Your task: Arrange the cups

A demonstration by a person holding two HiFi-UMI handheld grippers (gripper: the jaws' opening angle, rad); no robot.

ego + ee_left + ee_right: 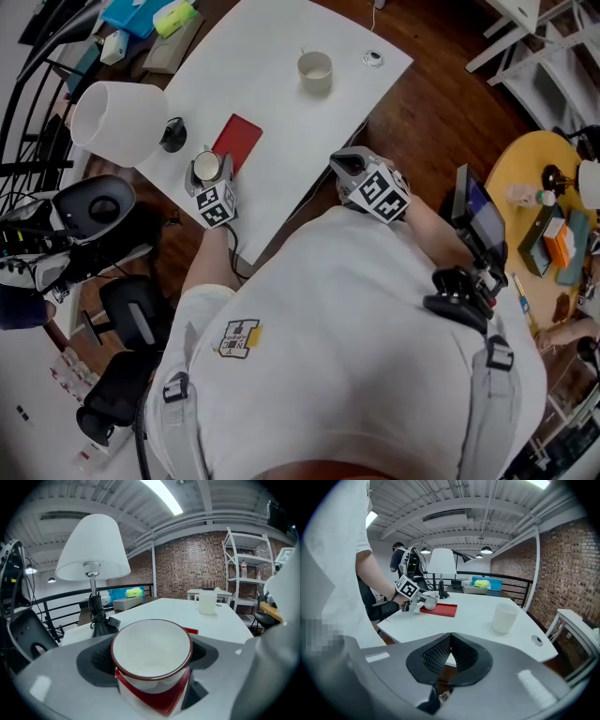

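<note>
A white cup with a dark red rim (205, 166) (151, 651) sits between the jaws of my left gripper (207, 175) (152, 670), which is shut on its sides. The cup hovers at the near end of a flat red mat (238, 142) (439, 609) on the white table (281, 103). A second cream cup (315, 71) (206, 602) (505, 617) stands alone further along the table. My right gripper (349, 165) (450, 649) is shut and empty at the table's near edge, its jaws pointing toward the cream cup.
A white table lamp (117, 122) (93, 550) with a black base (172, 135) stands just left of the red mat. A cable grommet (373, 58) lies beyond the cream cup. Blue and yellow items (150, 14) clutter the far left corner. A black chair (94, 206) is by the left side.
</note>
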